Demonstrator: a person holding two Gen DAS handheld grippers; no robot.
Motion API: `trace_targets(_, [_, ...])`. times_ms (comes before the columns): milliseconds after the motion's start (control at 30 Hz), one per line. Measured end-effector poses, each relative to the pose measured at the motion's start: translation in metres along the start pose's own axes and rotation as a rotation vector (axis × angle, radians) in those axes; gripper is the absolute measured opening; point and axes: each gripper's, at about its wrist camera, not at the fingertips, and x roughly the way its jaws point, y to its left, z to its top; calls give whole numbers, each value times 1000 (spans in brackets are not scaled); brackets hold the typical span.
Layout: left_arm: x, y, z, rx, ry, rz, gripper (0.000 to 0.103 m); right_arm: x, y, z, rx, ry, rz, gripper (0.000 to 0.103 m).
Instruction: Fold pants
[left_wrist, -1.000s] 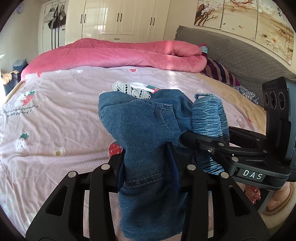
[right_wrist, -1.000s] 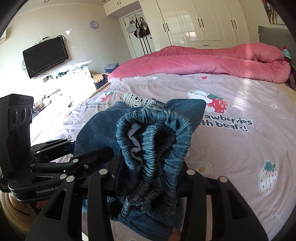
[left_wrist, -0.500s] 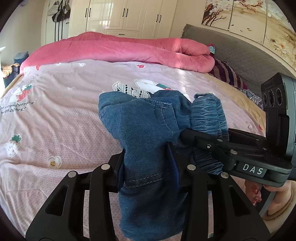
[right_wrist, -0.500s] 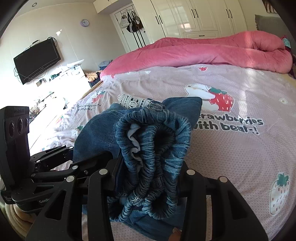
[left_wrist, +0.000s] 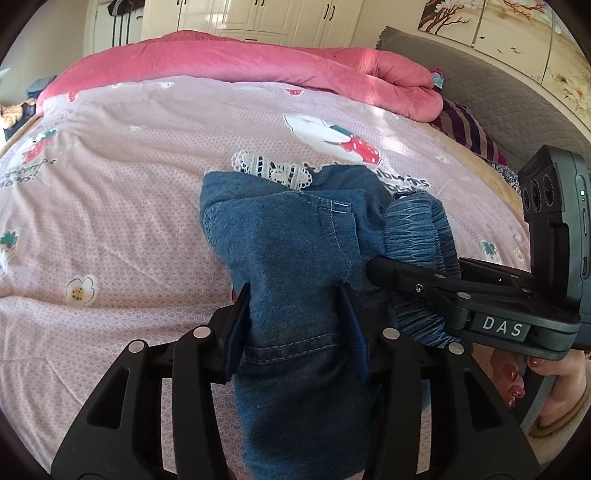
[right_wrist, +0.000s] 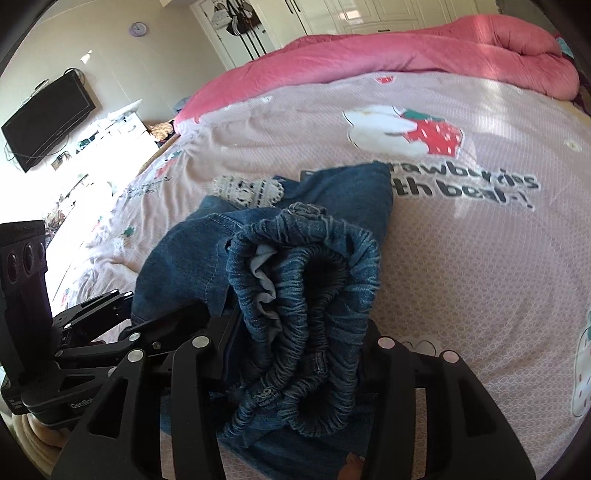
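Observation:
The blue denim pants (left_wrist: 291, 251) are bunched up and held over the pink strawberry-print bed sheet (left_wrist: 122, 192). My left gripper (left_wrist: 295, 325) is shut on a flat fold of denim near a hem seam. My right gripper (right_wrist: 299, 343) is shut on the gathered elastic waistband (right_wrist: 314, 291). The right gripper also shows in the left wrist view (left_wrist: 454, 295), close on the right. The left gripper shows in the right wrist view (right_wrist: 110, 332), close on the left. A white lace patch (left_wrist: 273, 171) on the pants peeks out behind the denim.
A rolled pink duvet (left_wrist: 236, 59) lies across the far side of the bed. A striped pillow (left_wrist: 469, 129) and grey headboard (left_wrist: 491, 81) are at the right. White wardrobes (left_wrist: 258, 18) stand behind. A TV (right_wrist: 48, 118) and cluttered dresser are at the left.
Both grippers have moved forward and lower over the bed with the pants still held. The sheet looks closer and the far wall has slid up out of view.

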Motion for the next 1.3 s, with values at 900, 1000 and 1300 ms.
trace_targets(900, [-144,-22,-45,5,-186,94,93,-158,73,-53,-222,-280,-98,94])
trace_targets(1000, [-159,-31,-57,21,-196,104,93,-169,79,-66,-234,-302,-114,96])
trace_targets(1300, [-182,-46,-76,36,-211,122,93,-188,85,-87,-242,-318,-148,98])
